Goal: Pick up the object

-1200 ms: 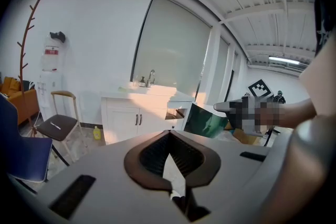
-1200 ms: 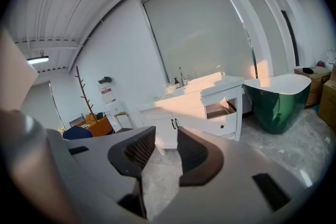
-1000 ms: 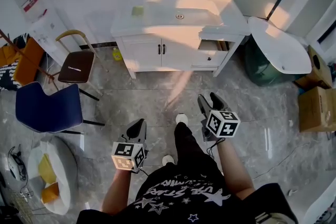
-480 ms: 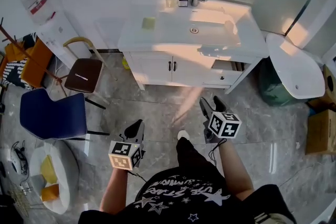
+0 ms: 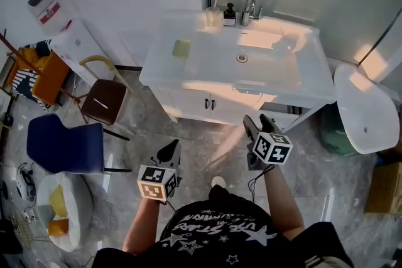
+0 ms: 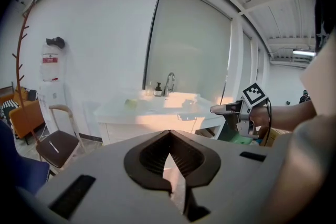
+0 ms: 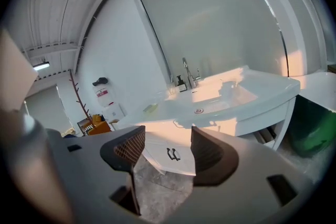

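Note:
A white vanity [image 5: 188, 75] with a sink stands ahead of me. On its counter lie a small yellow-green pad [image 5: 181, 48], a clear glass [image 5: 210, 17] and a dark pump bottle [image 5: 229, 14] beside the faucet [image 5: 250, 8]. My left gripper [image 5: 171, 150] hangs over the floor short of the cabinet, its jaws shut and empty. My right gripper [image 5: 257, 124] is near the cabinet's right front with its jaws wide open and nothing between them. The pad [image 7: 150, 108] shows far off in the right gripper view, and the pad [image 6: 129, 103] in the left gripper view too.
A brown chair [image 5: 103, 100] and a blue chair [image 5: 63, 146] stand left of the vanity, with a water dispenser [image 5: 59, 22] behind them. A white oval lid [image 5: 367, 110] and a cardboard box [image 5: 384, 188] are at the right. A vanity drawer [image 5: 286, 115] stands partly open.
The person has stepped toward the vanity, which now sits nearer and more central. Both grippers have come forward with the person, the right one close to the cabinet front.

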A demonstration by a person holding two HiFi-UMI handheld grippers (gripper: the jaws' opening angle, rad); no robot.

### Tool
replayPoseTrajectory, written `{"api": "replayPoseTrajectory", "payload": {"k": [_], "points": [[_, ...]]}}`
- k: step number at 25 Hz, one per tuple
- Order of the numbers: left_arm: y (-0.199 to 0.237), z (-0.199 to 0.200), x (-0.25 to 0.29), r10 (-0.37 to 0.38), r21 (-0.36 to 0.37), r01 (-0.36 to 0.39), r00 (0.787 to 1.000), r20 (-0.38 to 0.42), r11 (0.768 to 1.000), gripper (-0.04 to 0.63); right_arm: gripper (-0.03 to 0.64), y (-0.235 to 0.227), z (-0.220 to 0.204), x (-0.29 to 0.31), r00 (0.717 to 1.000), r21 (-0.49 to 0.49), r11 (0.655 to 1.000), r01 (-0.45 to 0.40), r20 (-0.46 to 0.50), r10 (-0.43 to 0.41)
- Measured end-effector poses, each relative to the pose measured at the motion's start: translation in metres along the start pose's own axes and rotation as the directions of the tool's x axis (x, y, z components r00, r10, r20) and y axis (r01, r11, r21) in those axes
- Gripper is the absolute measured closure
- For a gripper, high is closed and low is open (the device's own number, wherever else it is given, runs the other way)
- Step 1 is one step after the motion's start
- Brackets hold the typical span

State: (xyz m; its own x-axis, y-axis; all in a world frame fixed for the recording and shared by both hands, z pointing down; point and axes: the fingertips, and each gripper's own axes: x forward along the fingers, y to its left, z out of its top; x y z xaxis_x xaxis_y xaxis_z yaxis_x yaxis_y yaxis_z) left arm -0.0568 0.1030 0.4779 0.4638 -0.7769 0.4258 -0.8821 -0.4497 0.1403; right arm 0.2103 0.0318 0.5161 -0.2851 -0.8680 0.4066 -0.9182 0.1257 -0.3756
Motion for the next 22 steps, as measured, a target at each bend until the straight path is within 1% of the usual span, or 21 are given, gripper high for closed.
{"api": "replayPoseTrajectory", "payload": {"k": [5,8,12,17,22], "points": [[0.014,0.019,0.031,0.071,-0.012,-0.071,0.997,0.004,0.997,0.580,0.350,0.004,0.017,0.040,0.997,-0.031,0.997,-0.070,-0.027,0.069],[0.019,0.028,0.036,0.101,-0.022,-0.101,0.995,-0.002,0.995,0.580,0.350,0.012,0.025,0.055,0.994,-0.043,0.994,-0.103,-0.031,0.101],[0.032,0.034,0.043,0.151,-0.024,-0.151,0.988,0.019,0.988,0.580,0.350,0.021,0.031,0.071,0.990,-0.057,0.989,-0.138,-0.041,0.135],[0.044,0.038,0.053,0.154,-0.025,-0.153,0.988,0.010,0.988,0.580,0.350,0.030,0.039,0.088,0.988,-0.075,0.986,-0.149,-0.043,0.146],[0.067,0.046,0.083,0.141,-0.029,-0.140,0.990,0.018,0.990,0.580,0.350,0.035,0.043,0.117,0.988,-0.082,0.986,-0.147,-0.054,0.143]]}}
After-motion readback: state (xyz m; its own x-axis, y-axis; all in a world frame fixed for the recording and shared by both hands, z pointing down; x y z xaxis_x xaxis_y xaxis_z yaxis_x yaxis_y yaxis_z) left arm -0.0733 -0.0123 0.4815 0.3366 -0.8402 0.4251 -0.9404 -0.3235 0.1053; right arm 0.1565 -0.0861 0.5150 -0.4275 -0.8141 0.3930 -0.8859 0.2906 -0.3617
